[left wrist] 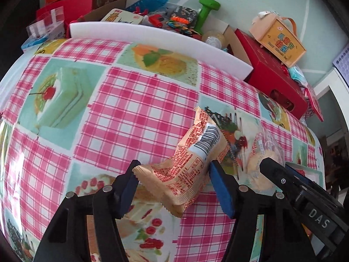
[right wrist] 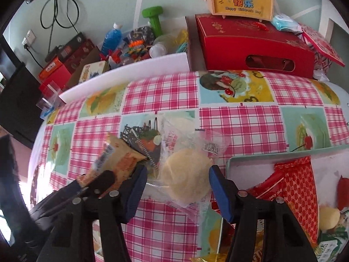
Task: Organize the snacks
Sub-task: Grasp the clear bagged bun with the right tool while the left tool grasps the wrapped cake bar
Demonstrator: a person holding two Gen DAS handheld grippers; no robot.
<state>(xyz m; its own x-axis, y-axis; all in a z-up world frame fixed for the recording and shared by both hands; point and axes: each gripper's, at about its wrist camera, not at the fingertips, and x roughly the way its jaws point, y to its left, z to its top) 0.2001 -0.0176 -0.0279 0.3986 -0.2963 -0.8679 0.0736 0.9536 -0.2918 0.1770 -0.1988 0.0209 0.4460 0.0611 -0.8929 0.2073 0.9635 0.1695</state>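
Note:
My left gripper (left wrist: 173,172) is shut on an orange-printed snack packet (left wrist: 192,168) with a barcode, held above the chequered tablecloth. It also shows in the right wrist view (right wrist: 118,157) at the left. My right gripper (right wrist: 177,176) is shut on a clear-wrapped round pale pastry (right wrist: 185,176), which also shows in the left wrist view (left wrist: 261,163). A pale tray (right wrist: 250,160) at the right holds a red snack packet (right wrist: 298,192) and other snacks.
A white foam strip (left wrist: 152,32) borders the table's far side. Behind it lie a red box (right wrist: 250,45), a yellow gift box (right wrist: 240,0), a green dumbbell (right wrist: 152,19), a blue bottle (right wrist: 111,37) and toys.

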